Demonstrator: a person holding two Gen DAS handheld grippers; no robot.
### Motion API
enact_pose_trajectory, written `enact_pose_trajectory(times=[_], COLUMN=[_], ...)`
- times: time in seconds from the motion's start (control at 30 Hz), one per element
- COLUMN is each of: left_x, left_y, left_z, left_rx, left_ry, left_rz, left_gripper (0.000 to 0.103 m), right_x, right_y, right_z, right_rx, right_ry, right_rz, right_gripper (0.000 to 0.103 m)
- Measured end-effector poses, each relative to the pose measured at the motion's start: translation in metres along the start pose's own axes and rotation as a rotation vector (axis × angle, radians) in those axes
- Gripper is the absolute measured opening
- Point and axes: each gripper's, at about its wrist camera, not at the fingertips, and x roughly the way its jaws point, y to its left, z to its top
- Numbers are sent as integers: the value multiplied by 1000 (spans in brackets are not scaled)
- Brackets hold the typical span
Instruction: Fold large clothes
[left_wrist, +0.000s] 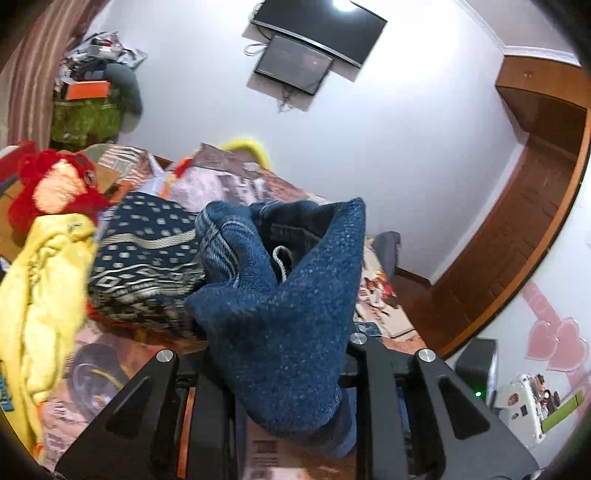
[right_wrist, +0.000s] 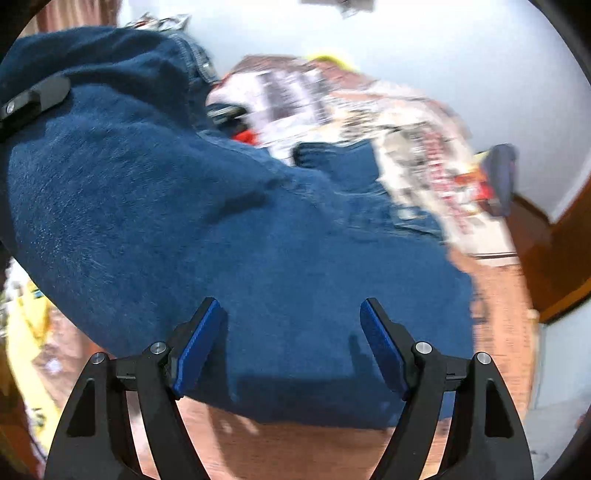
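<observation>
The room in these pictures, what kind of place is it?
Most likely a bedroom in a home. A bed with a printed cover is piled with clothes, a flat screen hangs on the white wall, and a wooden wardrobe stands beside it.

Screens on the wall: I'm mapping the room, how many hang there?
2, both high on the white wall in the left wrist view: a larger dark screen and a smaller one just below it, overlapping.

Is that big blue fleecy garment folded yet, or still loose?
Still loose. The blue garment hangs bunched from the left gripper, which pinches a fold of it, and spreads unevenly over the bed.
</observation>
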Motion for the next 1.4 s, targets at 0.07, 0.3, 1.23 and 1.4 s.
enact_pose_trajectory(times=[0.07, 0.3, 1.23, 1.4], left_x=[-1, 22, 144, 108], left_y=[4, 14, -214, -203], left_z=[-2, -18, -177, -164], left_rx=[5, 10, 684, 660], left_ry=[12, 86, 537, 553], left_rz=[29, 107, -100, -169], left_gripper=[22, 22, 31, 68], right_x=[17, 63, -69, -91], right_y=[16, 23, -196, -179], right_z=[-2, -14, -158, -147], right_rx=[-17, 58, 342, 320], right_ry=[30, 179, 48, -42], right_rz=[29, 169, -179, -164], right_gripper=[75, 75, 75, 75])
